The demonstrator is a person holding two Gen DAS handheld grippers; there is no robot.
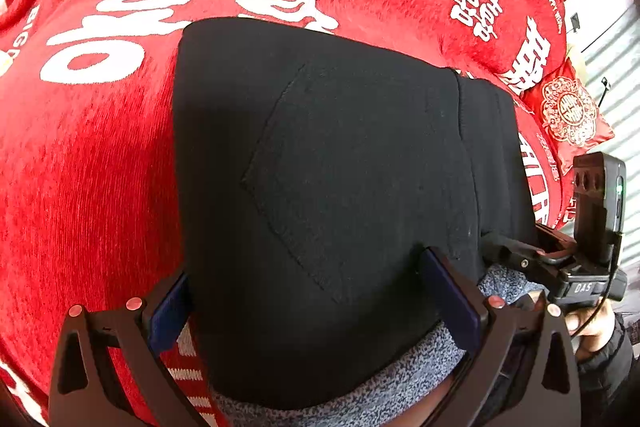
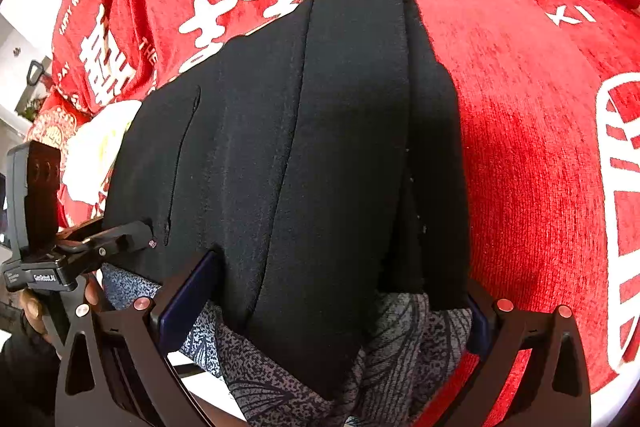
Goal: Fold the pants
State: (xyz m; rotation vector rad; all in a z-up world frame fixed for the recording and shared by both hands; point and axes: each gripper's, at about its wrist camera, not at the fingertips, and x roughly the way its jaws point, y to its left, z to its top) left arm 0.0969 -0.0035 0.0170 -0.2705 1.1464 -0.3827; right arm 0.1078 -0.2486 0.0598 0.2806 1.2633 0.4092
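Note:
The black pants (image 1: 340, 187) lie folded into a thick rectangle on the red bedspread (image 1: 100, 167), back pocket up. My left gripper (image 1: 316, 303) is open, its blue-padded fingers (image 1: 452, 295) standing either side of the near edge of the bundle. In the right wrist view the pants (image 2: 300, 147) show stacked folded layers. My right gripper (image 2: 324, 303) is open too, fingers (image 2: 188, 295) apart around the near end of the bundle. A grey patterned cloth (image 2: 280, 367) lies under the pants' near edge.
The red bedspread with white characters covers the whole surface. A red embroidered cushion (image 1: 568, 111) lies at the far right. The other gripper's camera body (image 1: 596, 195) is beside the pants on the right, and it also shows in the right wrist view (image 2: 36, 195) at the left.

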